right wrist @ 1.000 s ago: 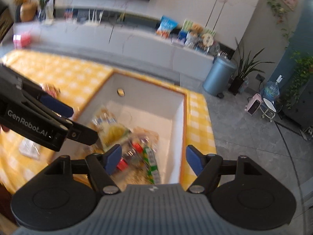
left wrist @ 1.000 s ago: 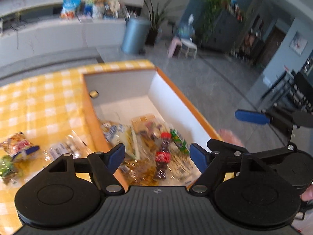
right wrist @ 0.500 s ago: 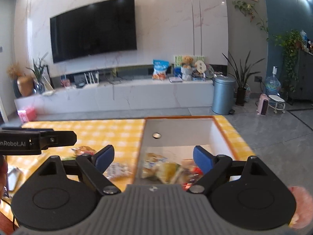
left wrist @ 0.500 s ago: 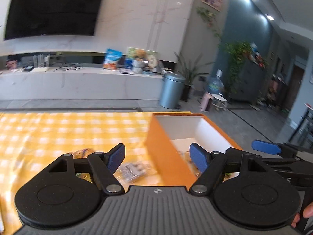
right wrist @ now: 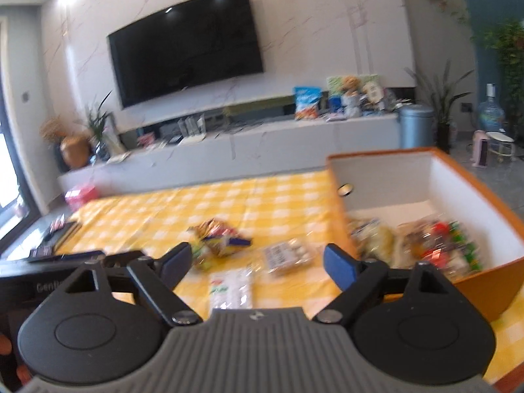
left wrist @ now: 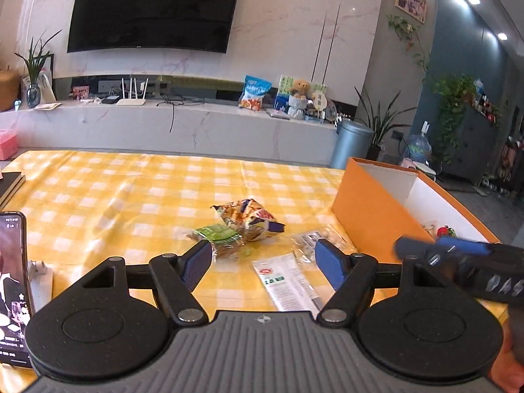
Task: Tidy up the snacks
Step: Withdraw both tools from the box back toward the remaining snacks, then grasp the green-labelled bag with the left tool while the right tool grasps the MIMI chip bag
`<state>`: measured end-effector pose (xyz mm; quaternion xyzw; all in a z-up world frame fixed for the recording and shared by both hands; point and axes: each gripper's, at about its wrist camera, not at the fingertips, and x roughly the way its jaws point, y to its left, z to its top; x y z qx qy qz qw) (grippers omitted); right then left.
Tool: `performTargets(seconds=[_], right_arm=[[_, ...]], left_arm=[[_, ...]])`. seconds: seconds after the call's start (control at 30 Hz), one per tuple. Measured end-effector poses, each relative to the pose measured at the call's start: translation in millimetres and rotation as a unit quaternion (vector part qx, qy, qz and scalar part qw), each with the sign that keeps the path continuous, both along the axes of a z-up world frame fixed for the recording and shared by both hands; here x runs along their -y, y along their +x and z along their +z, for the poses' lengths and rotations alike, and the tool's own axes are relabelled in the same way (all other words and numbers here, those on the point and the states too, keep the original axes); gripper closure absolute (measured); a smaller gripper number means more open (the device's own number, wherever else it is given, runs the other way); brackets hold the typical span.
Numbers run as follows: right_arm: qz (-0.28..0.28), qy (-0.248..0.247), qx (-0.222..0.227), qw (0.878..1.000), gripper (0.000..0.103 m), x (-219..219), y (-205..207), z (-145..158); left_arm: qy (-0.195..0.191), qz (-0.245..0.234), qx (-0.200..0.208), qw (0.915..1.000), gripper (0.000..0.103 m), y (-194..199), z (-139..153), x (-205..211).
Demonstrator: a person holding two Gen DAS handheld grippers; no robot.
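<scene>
Lying loose on the yellow checked tablecloth [left wrist: 137, 196], just left of the orange box [left wrist: 370, 216]: a crumpled multicoloured snack bag [left wrist: 249, 217], touching a green-labelled packet [left wrist: 217, 234] on its near side, a clear pack with a barcode label [left wrist: 314, 239] near the box wall, and a flat white sachet [left wrist: 288, 281] closest to the camera. Sitting heaped inside the orange box [right wrist: 484, 281], toward its near end: further snack packets [right wrist: 425, 245], blurred in the right wrist view. Hovering above the loose packs, not touching any: left gripper [left wrist: 262, 260], jaws spread but having just been narrowing slightly, nothing between the pads. Hanging beside it over the same cloth: right gripper [right wrist: 253, 262], likewise spread, also just narrowing, gripping nothing. Standing propped at the table's left edge: a phone [left wrist: 13, 281] with its screen lit. Showing beyond the table: a wall-mounted television [left wrist: 154, 9] above a long white console.
</scene>
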<state>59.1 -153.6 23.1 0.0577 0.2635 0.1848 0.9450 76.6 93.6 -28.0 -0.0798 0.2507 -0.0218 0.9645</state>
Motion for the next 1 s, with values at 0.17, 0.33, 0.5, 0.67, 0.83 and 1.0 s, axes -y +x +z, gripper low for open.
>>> performTargets(seconds=[0.17, 0.33, 0.5, 0.67, 0.83, 1.0], right_arm=[[0.032, -0.027, -0.016, 0.999, 0.026, -27.7, 15.5, -20.1], [0.031, -0.036, -0.042, 0.998, 0.032, -39.6, 40.0, -32.3], [0.024, -0.034, -0.055, 0.998, 0.032, -47.4, 70.3, -37.2], [0.009, -0.029, -0.068, 0.997, 0.032, -54.2, 101.0, -43.6], [0.005, -0.03, -0.071, 0.997, 0.032, -61.5, 121.9, -51.6], [0.023, -0.028, -0.07, 0.997, 0.032, -72.7, 137.2, -57.8]], left_arm=[[0.014, 0.003, -0.003, 0.9999, 0.018, 2.6, -11.4, -19.6], [0.01, -0.008, -0.017, 0.9998, 0.016, 27.5, -19.6, -32.1], [0.039, -0.015, -0.053, 0.9978, 0.016, 61.6, -34.2, -31.9], [-0.022, 0.041, -0.089, 0.995, 0.022, 88.7, -45.0, -48.7], [-0.083, 0.069, -0.136, 0.9848, 0.032, 112.3, -62.7, -64.8], [-0.154, 0.076, -0.154, 0.973, 0.032, 123.6, -78.0, -75.8]])
